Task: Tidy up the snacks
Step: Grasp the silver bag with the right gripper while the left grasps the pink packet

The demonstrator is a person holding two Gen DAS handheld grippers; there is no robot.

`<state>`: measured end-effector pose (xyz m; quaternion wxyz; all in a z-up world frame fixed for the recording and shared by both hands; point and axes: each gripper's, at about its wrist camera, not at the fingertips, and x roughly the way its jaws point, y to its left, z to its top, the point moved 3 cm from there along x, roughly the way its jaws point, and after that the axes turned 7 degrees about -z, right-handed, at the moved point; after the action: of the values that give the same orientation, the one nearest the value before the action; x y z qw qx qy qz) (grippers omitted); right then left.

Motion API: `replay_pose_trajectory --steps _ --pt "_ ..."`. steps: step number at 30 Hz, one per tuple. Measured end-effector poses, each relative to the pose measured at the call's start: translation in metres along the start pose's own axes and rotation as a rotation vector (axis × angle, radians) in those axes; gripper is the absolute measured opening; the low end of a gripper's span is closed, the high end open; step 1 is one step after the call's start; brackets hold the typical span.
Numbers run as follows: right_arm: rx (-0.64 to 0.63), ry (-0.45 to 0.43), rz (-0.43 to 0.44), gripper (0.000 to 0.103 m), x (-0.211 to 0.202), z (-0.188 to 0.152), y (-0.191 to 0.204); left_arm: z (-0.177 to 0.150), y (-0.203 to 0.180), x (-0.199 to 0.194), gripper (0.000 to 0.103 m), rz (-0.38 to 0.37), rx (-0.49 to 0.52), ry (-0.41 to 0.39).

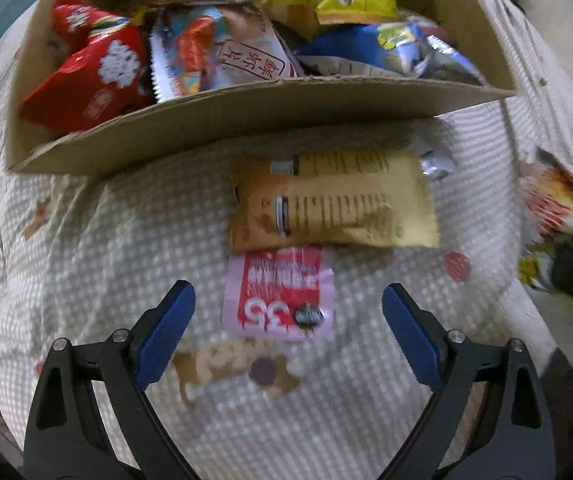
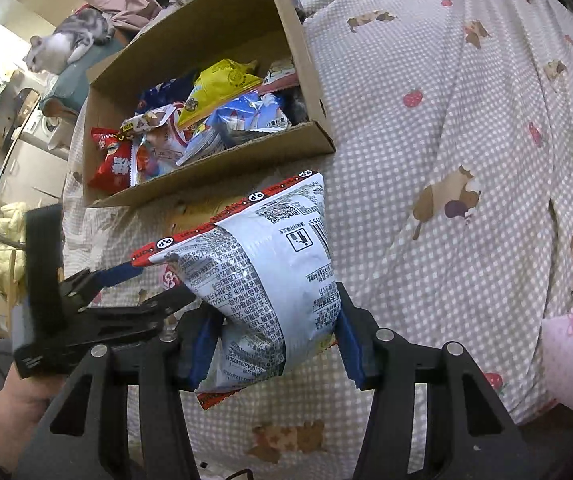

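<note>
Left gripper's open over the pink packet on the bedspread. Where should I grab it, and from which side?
Come straight down with the left gripper and close across the pink packet's two long side edges, near its middle. It lies flat with its near end between the open fingers, and its far end is tucked against the tan packet, so stay off that end.

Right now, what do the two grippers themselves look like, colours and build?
Both match: the left gripper and right gripper have matte black, cut-out linkage arms with silver pivot pins, ending in flat blue fingertip pads. No cables or markings are visible. A bare forearm shows beside the left one.
</note>
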<state>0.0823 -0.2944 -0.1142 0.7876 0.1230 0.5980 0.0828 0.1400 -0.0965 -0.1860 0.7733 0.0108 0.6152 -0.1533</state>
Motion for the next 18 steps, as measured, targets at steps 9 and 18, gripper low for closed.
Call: replay_pose_trajectory --steps 9,18 --pt "0.007 -0.003 -0.006 0.054 0.005 0.004 0.004 0.006 0.006 0.014 0.058 0.049 0.005 0.008" --pt "-0.013 -0.002 0.003 0.054 0.005 0.004 0.013 -0.021 0.003 -0.005 0.05 0.043 -0.001 0.037"
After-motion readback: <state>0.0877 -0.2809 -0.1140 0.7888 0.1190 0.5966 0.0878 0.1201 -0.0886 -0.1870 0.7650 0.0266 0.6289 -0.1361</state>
